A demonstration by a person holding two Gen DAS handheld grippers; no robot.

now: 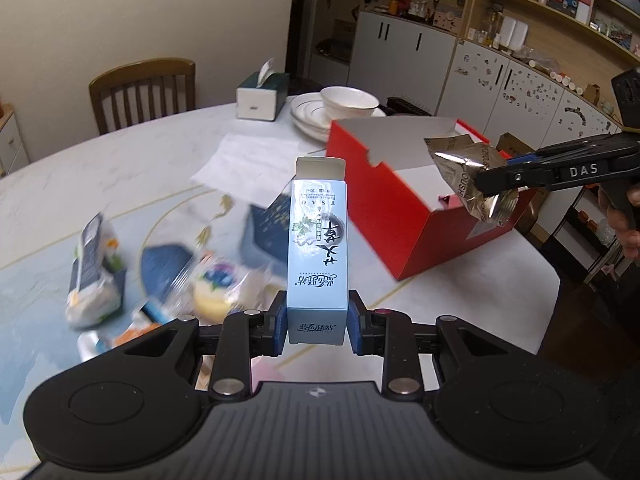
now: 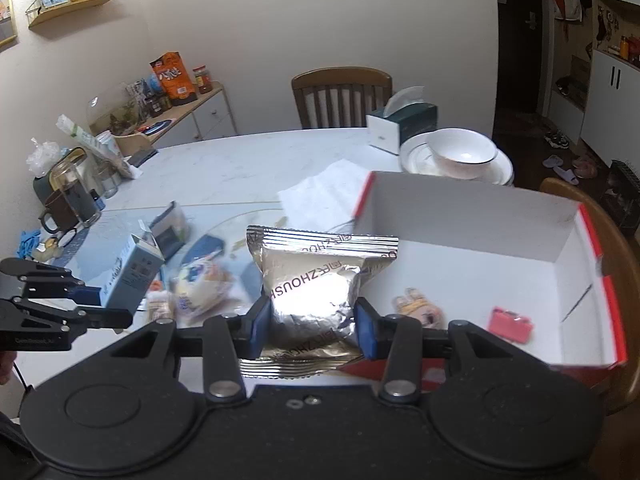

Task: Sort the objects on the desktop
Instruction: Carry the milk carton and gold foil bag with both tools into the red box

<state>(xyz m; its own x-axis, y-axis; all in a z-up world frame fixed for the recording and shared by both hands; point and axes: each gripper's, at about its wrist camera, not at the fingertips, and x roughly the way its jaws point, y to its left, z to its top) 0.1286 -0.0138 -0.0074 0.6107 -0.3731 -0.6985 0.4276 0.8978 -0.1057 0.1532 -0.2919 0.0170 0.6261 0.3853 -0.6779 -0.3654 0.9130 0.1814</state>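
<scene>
My left gripper (image 1: pixel 317 326) is shut on a tall light-blue carton (image 1: pixel 318 248) with its top flap open, held above the table. It also shows in the right wrist view (image 2: pixel 132 270). My right gripper (image 2: pixel 310 326) is shut on a silver foil snack packet (image 2: pixel 316 284), held above the near edge of the red box (image 2: pixel 600 272). The packet (image 1: pixel 468 172) hangs over the red box (image 1: pixel 420 240) in the left wrist view. Inside the box lie a small pink item (image 2: pixel 510 324) and a small figure (image 2: pixel 418 306).
Blurred snack packets (image 1: pixel 92 272) and dark blue boxes (image 1: pixel 268 228) lie on the marble table (image 1: pixel 120 168). A sheet of paper (image 1: pixel 248 160), tissue box (image 1: pixel 262 96), and stacked plates with a bowl (image 1: pixel 340 108) stand behind. Jars and a mug (image 2: pixel 68 196) sit far left.
</scene>
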